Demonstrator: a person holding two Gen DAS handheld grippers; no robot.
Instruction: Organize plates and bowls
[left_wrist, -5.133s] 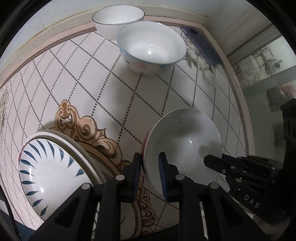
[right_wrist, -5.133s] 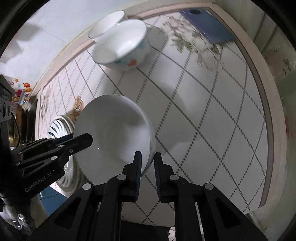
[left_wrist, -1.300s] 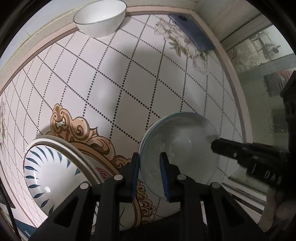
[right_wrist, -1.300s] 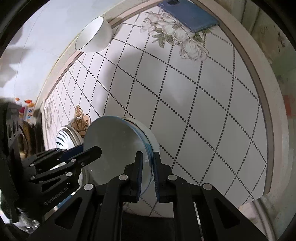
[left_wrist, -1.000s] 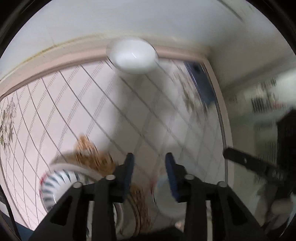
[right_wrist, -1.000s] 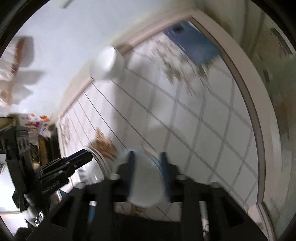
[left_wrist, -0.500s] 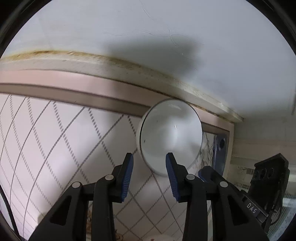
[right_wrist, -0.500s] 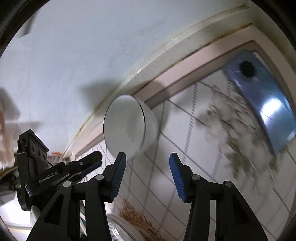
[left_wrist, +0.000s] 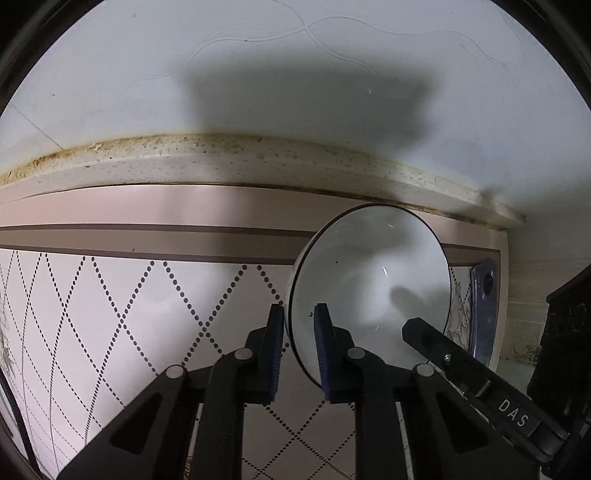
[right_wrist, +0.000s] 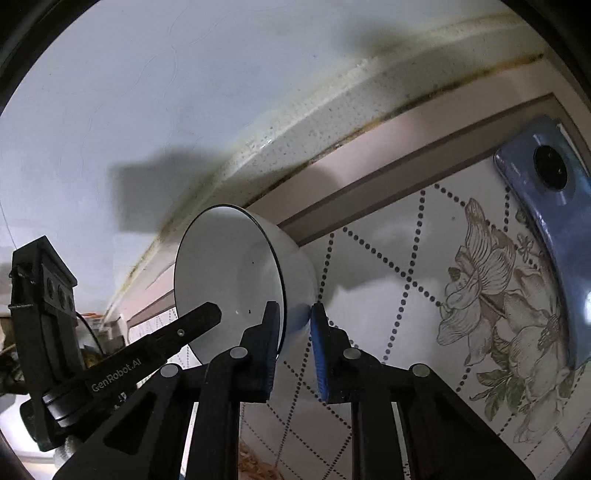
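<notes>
Your white ceramic bowl with the thin dark rim (left_wrist: 369, 284) sits at the back edge of the diamond-patterned tabletop (left_wrist: 110, 306), near the wall. Your left gripper (left_wrist: 299, 332) is clamped on its near rim. Your right gripper (right_wrist: 293, 325) is closing over the opposite rim, wall between its pads.

Glossy glazed ceramic bowl (left_wrist: 369, 280); smooth printed tabletop (left_wrist: 129, 295); matt plaster wall (left_wrist: 258, 55)

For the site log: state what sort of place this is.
Probably a home kitchen or dining corner: a white bowl sits on a table with a diamond-dotted, flower-printed cover, pushed against a stained wall ledge, with a blue phone lying nearby.
</notes>
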